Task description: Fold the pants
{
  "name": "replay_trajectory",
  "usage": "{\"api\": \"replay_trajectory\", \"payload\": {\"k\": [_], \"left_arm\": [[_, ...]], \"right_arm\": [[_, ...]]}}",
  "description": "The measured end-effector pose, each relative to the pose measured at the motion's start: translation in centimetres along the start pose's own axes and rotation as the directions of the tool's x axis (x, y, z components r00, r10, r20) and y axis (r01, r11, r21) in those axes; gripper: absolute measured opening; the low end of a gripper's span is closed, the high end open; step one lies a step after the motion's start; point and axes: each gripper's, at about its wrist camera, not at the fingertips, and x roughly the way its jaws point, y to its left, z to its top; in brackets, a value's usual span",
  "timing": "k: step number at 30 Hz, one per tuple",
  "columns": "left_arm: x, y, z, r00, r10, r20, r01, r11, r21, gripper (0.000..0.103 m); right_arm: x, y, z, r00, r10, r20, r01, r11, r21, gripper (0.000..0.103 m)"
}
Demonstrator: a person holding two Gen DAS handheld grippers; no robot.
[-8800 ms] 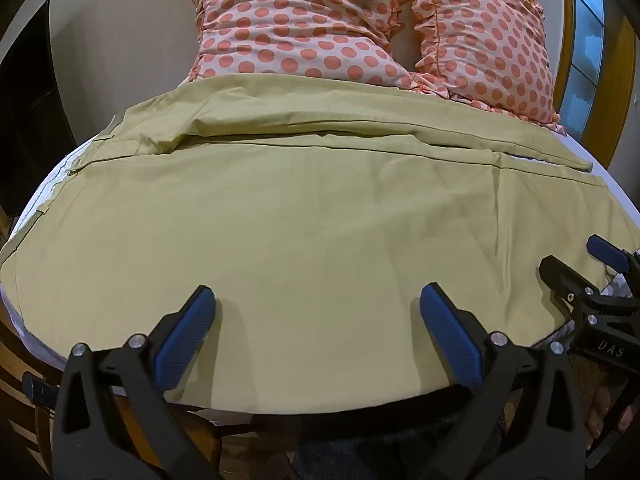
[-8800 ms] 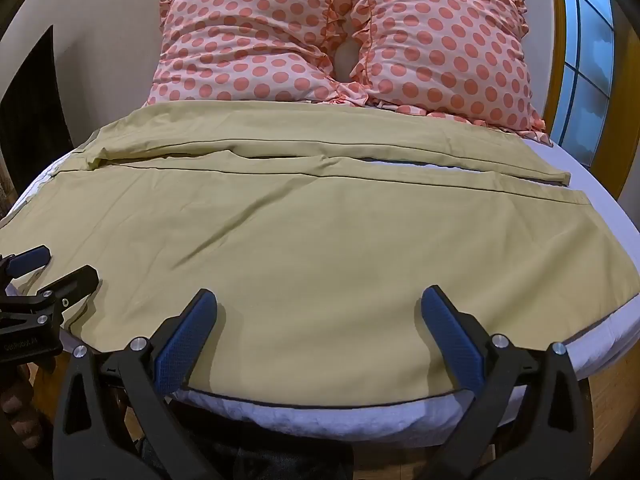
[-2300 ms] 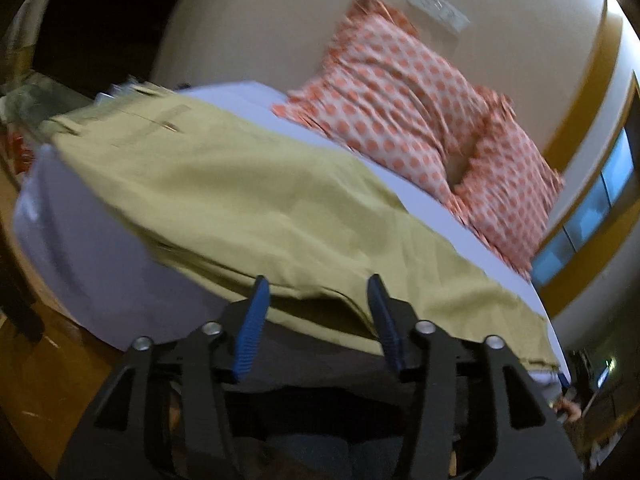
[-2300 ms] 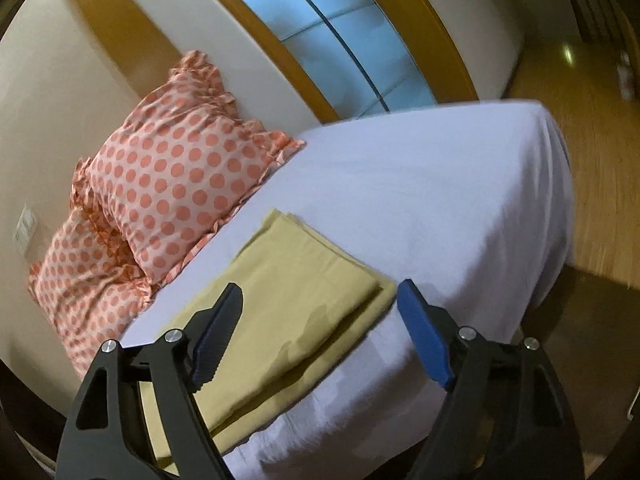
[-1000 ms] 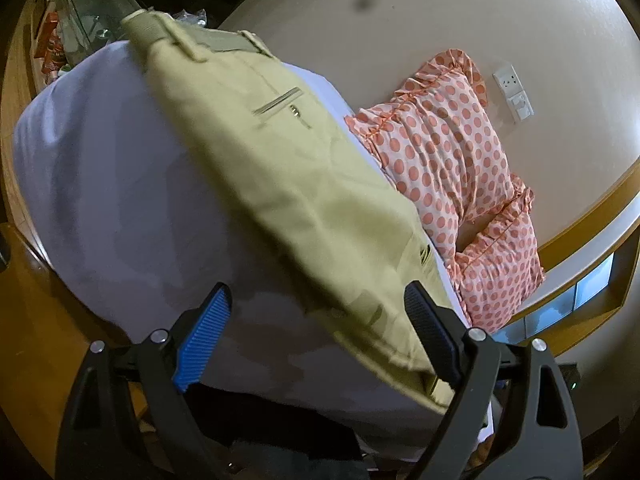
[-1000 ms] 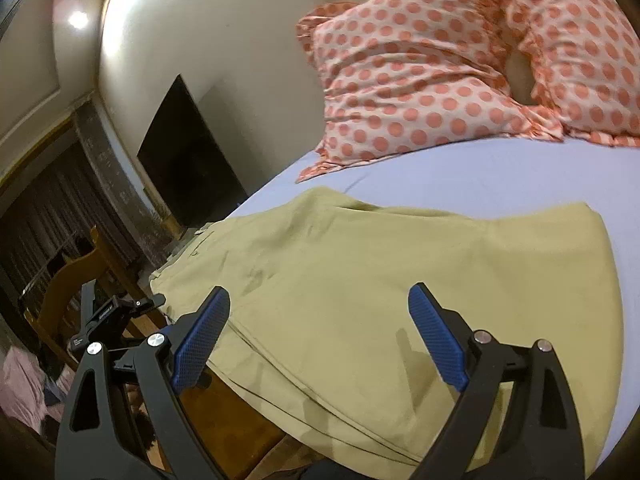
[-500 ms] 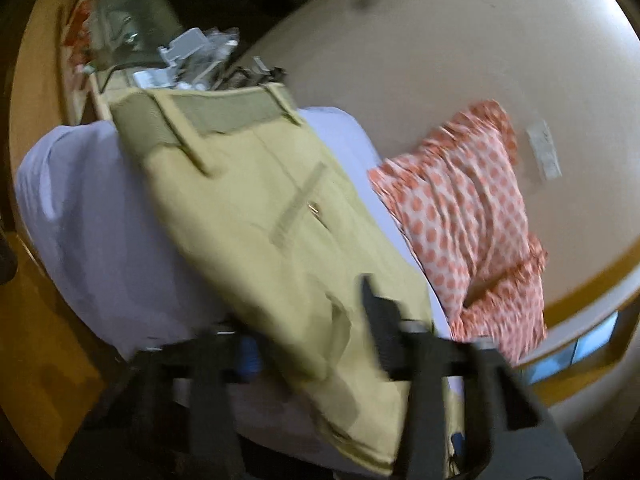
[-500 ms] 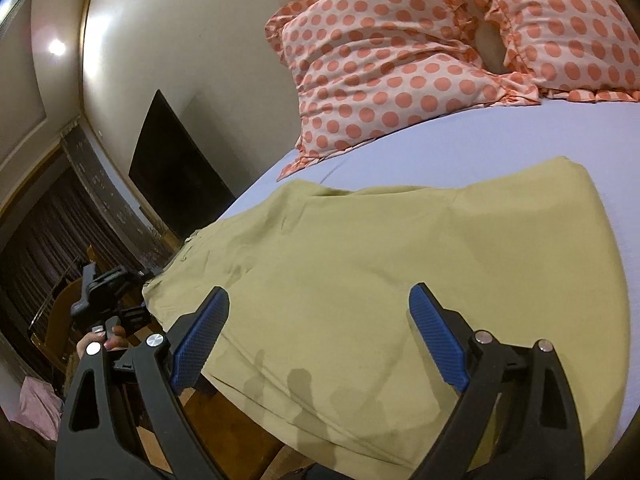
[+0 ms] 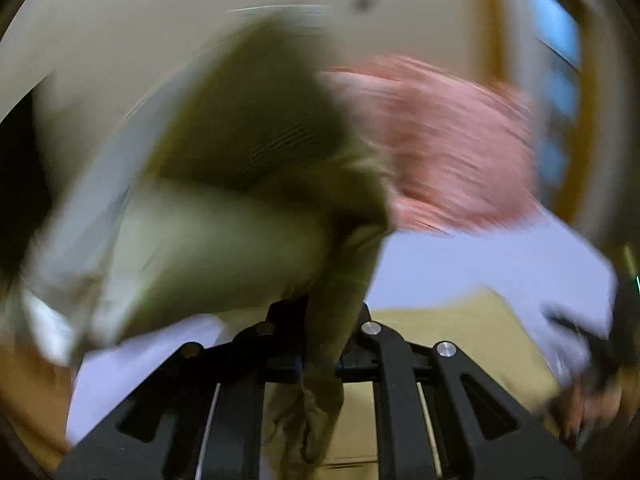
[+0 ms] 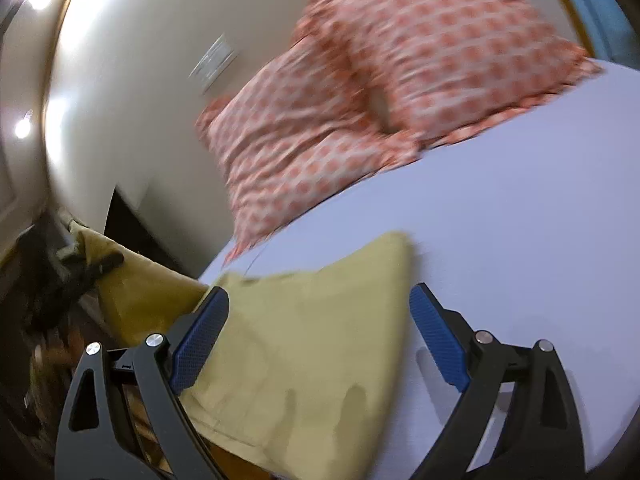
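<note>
Left gripper [image 9: 320, 320] is pinching a bunched fold of the olive-khaki cotton pants [image 9: 224, 216], lifting it off the white bed sheet [image 9: 480, 260]; right gripper [image 10: 316, 344] is hovering spread wide over the flat part.

Pants [image 10: 304, 344] lie on the bed [image 10: 520, 240], at its near left part, with one portion raised off the bed at the far left. Two pillows [image 10: 360, 92] stand side by side, touching, at the far end of the bed against the wall [image 10: 132, 92]. The left gripper [image 9: 320, 344] sits clamped on a bunch of the pants, which hangs before it. The right gripper [image 10: 320, 344] hovers over the pants, fingers spread to either side.
</note>
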Motion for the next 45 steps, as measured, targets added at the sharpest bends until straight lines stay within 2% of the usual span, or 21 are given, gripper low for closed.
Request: {"api": "replay_trajectory", "payload": {"k": [3, 6, 11, 13, 15, 17, 19, 21, 23, 25, 26, 28, 29, 31, 32, 33, 35, 37, 41, 42, 45], "left_arm": [[2.8, -8.7, -3.1, 0.984, -0.136, -0.118, 0.16, 0.961, 0.224, 0.011], [4.9, -13.5, -7.9, 0.968, -0.139, -0.21, 0.212, 0.9, 0.381, 0.012], [3.7, -12.7, -9.9, 0.964, -0.166, -0.207, 0.234, 0.9, 0.368, 0.019], [1.3, -11.5, -9.6, 0.954, -0.229, -0.194, 0.281, 0.908, 0.311, 0.026], [-0.3, -8.9, -9.1, 0.943, -0.284, -0.172, 0.318, 0.923, 0.218, 0.049], [-1.3, -4.3, -8.1, 0.946, -0.304, -0.113, 0.311, 0.949, 0.058, 0.061], [-0.6, -0.2, -7.2, 0.965, -0.249, -0.088, 0.243, 0.967, -0.073, 0.068], [2.1, 4.3, -7.3, 0.973, -0.176, -0.147, 0.145, 0.97, -0.196, 0.072], [5.9, 7.3, -8.1, 0.946, -0.207, -0.25, 0.129, 0.946, -0.298, 0.072], [8.4, 8.0, -8.8, 0.911, -0.28, -0.302, 0.165, 0.921, -0.354, 0.072], [9.3, 8.0, -9.1, 0.891, -0.321, -0.321, 0.192, 0.907, -0.375, 0.072], [10.1, 7.4, -9.1, 0.877, -0.362, -0.315, 0.238, 0.898, -0.369, 0.075], [10.7, 7.0, -8.9, 0.855, -0.405, -0.322, 0.275, 0.883, -0.381, 0.076], [11.3, 6.5, -8.5, 0.85, -0.414, -0.325, 0.286, 0.881, -0.377, 0.071], [11.2, 6.2, -8.4, 0.856, -0.39, -0.34, 0.27, 0.897, -0.351, 0.047], [10.9, 6.1, -8.4, 0.859, -0.373, -0.352, 0.255, 0.906, -0.337, 0.027], [10.9, 6.2, -7.9, 0.849, -0.387, -0.358, 0.258, 0.897, -0.359, 0.016], [10.9, 6.1, -6.4, 0.85, -0.396, -0.348, 0.271, 0.894, -0.357, 0.01], [12.8, 4.8, -2.0, 0.891, -0.331, -0.311, 0.25, 0.929, -0.272, 0.009], [14.0, 4.5, -0.6, 0.908, -0.306, -0.288, 0.234, 0.937, -0.259, 0.009], [17.6, 4.1, 1.8, 0.928, -0.265, -0.263, 0.196, 0.945, -0.26, 0.01]], "right_arm": [[-1.6, -2.3, 0.8, 1.0, 0.007, 0.024, -0.01, 0.995, 0.098, 0.094], [-1.9, -3.8, 1.4, 0.999, 0.038, 0.0, -0.037, 0.983, 0.178, 0.095], [1.2, -2.9, 1.4, 0.99, 0.016, -0.139, 0.001, 0.992, 0.123, 0.095], [3.0, -2.4, 1.3, 0.979, -0.019, -0.205, 0.037, 0.996, 0.083, 0.094], [4.7, -2.7, 1.3, 0.963, -0.071, -0.262, 0.091, 0.994, 0.064, 0.086], [5.6, -2.5, 1.2, 0.952, -0.105, -0.288, 0.117, 0.993, 0.023, 0.082], [6.6, -1.9, 1.0, 0.945, -0.072, -0.319, 0.079, 0.997, 0.008, 0.07], [7.1, -1.1, 0.7, 0.939, -0.081, -0.334, 0.071, 0.997, -0.042, 0.07], [7.3, -1.3, 0.8, 0.943, -0.058, -0.327, 0.047, 0.998, -0.042, 0.067], [7.4, -2.1, 1.0, 0.946, -0.049, -0.319, 0.046, 0.999, -0.017, 0.05], [7.4, -2.4, 1.0, 0.946, -0.036, -0.322, 0.037, 0.999, -0.003, 0.044], [7.4, -2.8, 0.9, 0.935, 0.036, -0.353, -0.028, 0.999, 0.027, 0.041], [7.4, -2.6, 0.6, 0.922, 0.075, -0.381, -0.068, 0.997, 0.031, 0.04], [7.7, -2.6, 0.2, 0.893, 0.159, -0.42, -0.138, 0.987, 0.081, 0.03], [8.1, -2.9, -0.2, 0.87, 0.223, -0.44, -0.178, 0.974, 0.141, 0.021], [8.4, -3.1, -0.3, 0.852, 0.277, -0.444, -0.209, 0.958, 0.197, 0.019], [8.5, -3.0, 0.1, 0.842, 0.315, -0.438, -0.236, 0.945, 0.226, 0.017], [8.7, -2.0, 1.8, 0.852, 0.305, -0.426, -0.238, 0.95, 0.204, 0.017], [10.2, -0.3, 6.7, 0.895, 0.236, -0.378, -0.215, 0.972, 0.096, 0.017], [10.7, -0.4, 8.2, 0.913, 0.207, -0.351, -0.193, 0.978, 0.075, 0.017], [12.4, -1.6, 11.0, 0.952, 0.072, -0.298, -0.072, 0.997, 0.012, 0.017]]}}
